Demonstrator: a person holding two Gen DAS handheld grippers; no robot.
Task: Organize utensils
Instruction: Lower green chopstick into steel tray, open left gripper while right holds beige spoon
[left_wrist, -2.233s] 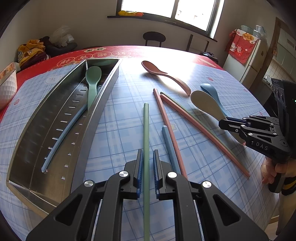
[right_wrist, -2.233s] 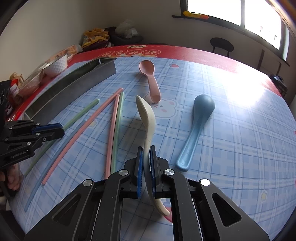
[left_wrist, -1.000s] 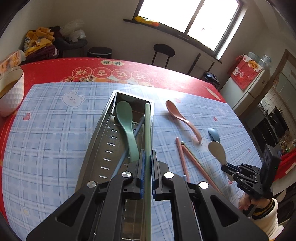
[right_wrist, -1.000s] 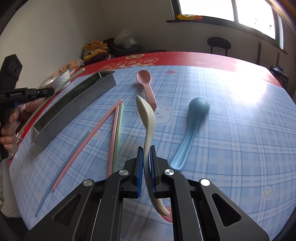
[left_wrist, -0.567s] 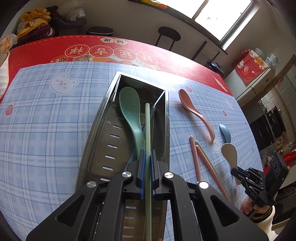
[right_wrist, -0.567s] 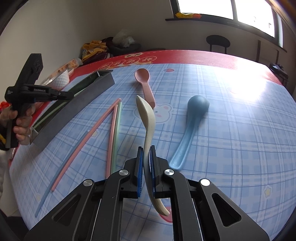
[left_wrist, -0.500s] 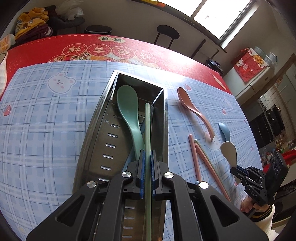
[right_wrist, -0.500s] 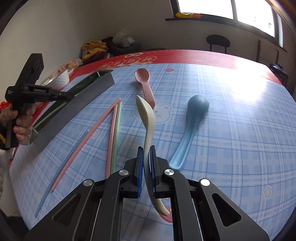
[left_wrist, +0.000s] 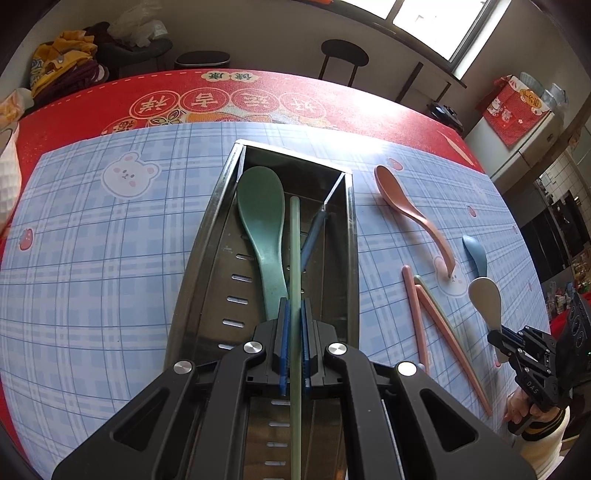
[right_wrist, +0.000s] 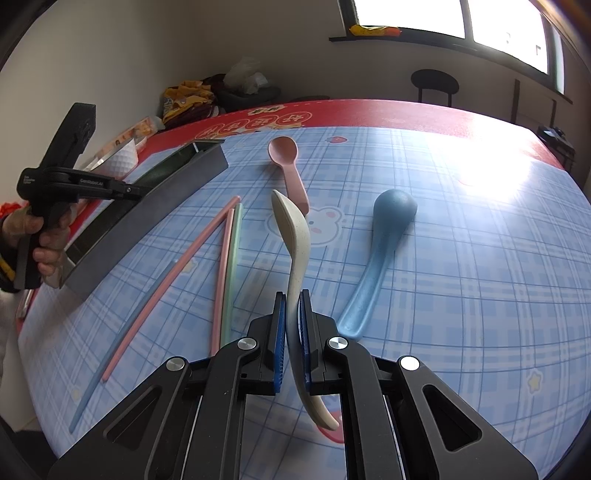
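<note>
Left wrist view showed the steel tray (left_wrist: 207, 258) on the checked cloth (left_wrist: 92, 240), a green spoon (left_wrist: 262, 221) inside it. Above the tray, the left gripper (left_wrist: 294, 325) pinched a green chopstick (left_wrist: 294, 251). The right gripper (right_wrist: 291, 314) was clamped on a cream spoon (right_wrist: 295, 236).

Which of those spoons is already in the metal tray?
The green spoon, lying inside the metal tray. The pink spoon and blue spoon lie on the cloth; the cream spoon is in a claw.

A round table (left_wrist: 92, 258) in blue plaid cloth bears a steel tray (left_wrist: 199, 258), pink spoon (left_wrist: 406, 206), blue spoon (right_wrist: 384, 236) and loose chopsticks (right_wrist: 225, 258).
</note>
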